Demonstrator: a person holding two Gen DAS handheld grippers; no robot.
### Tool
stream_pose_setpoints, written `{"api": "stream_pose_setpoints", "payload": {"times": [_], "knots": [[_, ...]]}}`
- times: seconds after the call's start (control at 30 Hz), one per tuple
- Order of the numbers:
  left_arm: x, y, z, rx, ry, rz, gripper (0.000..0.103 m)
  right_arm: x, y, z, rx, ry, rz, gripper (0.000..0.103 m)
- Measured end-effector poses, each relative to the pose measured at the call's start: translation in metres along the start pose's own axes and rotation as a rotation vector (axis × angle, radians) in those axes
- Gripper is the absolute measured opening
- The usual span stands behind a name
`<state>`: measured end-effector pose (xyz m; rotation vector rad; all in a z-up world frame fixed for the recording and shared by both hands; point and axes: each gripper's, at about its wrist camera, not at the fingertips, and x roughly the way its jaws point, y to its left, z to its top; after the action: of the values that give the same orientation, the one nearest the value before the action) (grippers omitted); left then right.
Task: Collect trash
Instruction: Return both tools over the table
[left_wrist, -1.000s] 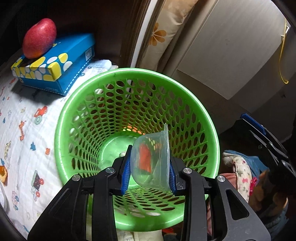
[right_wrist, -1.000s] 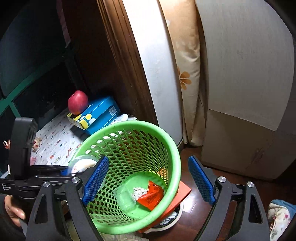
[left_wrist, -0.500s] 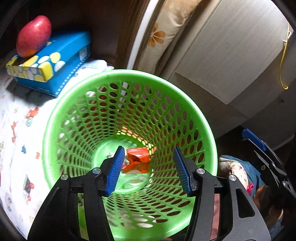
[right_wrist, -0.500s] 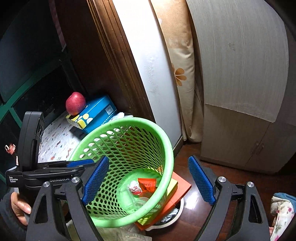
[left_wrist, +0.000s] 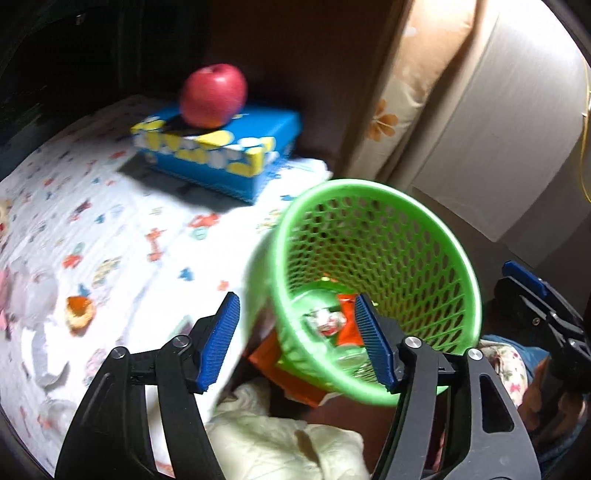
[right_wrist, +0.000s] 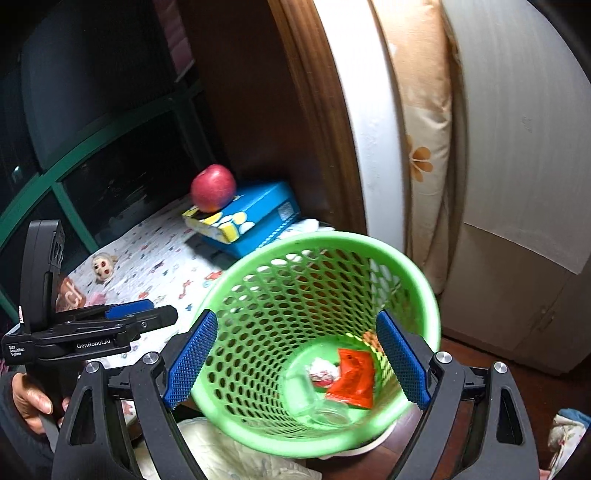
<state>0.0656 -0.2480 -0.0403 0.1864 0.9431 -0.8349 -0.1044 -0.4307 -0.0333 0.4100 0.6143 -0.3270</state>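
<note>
Trash (right_wrist: 347, 376) in basket (right_wrist: 369, 247), below claw (right_wrist: 297, 363)

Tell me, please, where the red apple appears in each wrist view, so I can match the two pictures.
Left wrist: the red apple is upper centre-left, resting on the blue box.
Right wrist: the apple is left of centre, on the same box.
Shared landmark: the green basket, below and to the right of the box in both.
</note>
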Motion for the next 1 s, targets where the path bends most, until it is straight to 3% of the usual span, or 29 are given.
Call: {"api": "stream_pose_setpoints", "payload": {"times": [0.53,0.73,1.0], "knots": [[-0.065,0.15,-0.065,-0.233,-0.029,0.226,0.068,0.041,0.124,-0.007,-0.188,0.087,0.192,0.085],[-0.067,0.189,-0.098,-0.298,0.02,0.252,0.068,0.057,0.161,-0.015,-0.236,0.127,0.253,0.085],[-0.052,0.211,-0.12,-0.351,0.049,0.225,0.068,0.074,0.192,-0.029,-0.283,0.173,0.296,0.085]]}}
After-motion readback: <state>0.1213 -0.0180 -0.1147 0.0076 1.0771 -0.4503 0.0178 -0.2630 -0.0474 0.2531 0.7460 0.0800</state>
